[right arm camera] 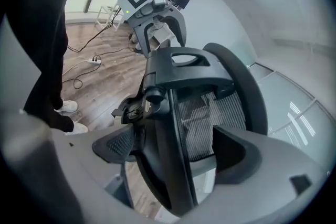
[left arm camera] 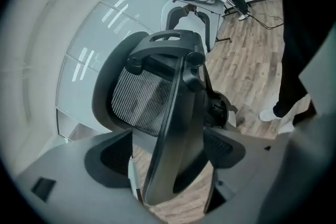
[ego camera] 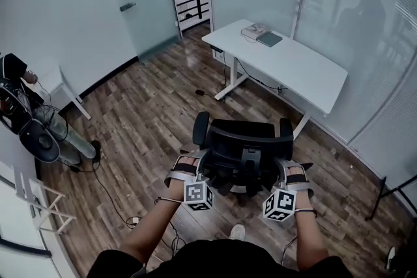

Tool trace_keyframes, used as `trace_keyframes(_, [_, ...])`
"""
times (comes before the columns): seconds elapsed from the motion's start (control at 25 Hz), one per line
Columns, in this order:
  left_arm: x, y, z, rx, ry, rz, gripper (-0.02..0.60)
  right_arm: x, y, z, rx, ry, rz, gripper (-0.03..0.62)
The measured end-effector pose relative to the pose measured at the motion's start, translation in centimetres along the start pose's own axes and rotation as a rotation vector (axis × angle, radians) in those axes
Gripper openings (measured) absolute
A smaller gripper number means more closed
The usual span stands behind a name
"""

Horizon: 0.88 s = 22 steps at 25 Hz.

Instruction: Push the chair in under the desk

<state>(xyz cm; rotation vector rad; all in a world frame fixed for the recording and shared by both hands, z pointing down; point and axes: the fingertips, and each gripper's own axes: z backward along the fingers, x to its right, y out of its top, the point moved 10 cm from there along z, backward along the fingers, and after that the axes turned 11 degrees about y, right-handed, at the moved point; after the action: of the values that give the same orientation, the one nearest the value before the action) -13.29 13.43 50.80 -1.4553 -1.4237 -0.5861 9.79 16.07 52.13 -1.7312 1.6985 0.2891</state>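
Note:
The black mesh office chair (ego camera: 241, 140) stands on the wood floor, its back toward me, a short way from the white desk (ego camera: 287, 65). My left gripper (ego camera: 199, 163) is at the left edge of the backrest and my right gripper (ego camera: 287, 169) at the right edge. In the left gripper view the backrest frame (left arm camera: 176, 128) passes between the wide jaws of the left gripper (left arm camera: 170, 152), with gaps on both sides. The right gripper (right arm camera: 173, 147) stands the same way around the backrest frame (right arm camera: 168, 155), its pads apart from it.
A notebook and a small box (ego camera: 262, 36) lie on the desk's far end. A person (ego camera: 26, 114) stands at the left wall beside a small white table (ego camera: 62, 84). Cables (ego camera: 117, 205) trail over the floor. Glass walls close the room behind the desk.

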Motion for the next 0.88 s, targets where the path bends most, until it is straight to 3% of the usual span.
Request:
trace_keyframes(0.36, [1.0,1.5,-3.0,-0.039,-0.05,-0.105,0.425,0.5,-1.0,-2.8,-0.052,0.046,0.111,0.459])
trace_keyframes(0.88, [2.3,1.0,-5.7,-0.09,-0.073,-0.132,0.423,1.1,-1.1,-5.4,-0.086,0.04,0.146,0.458])
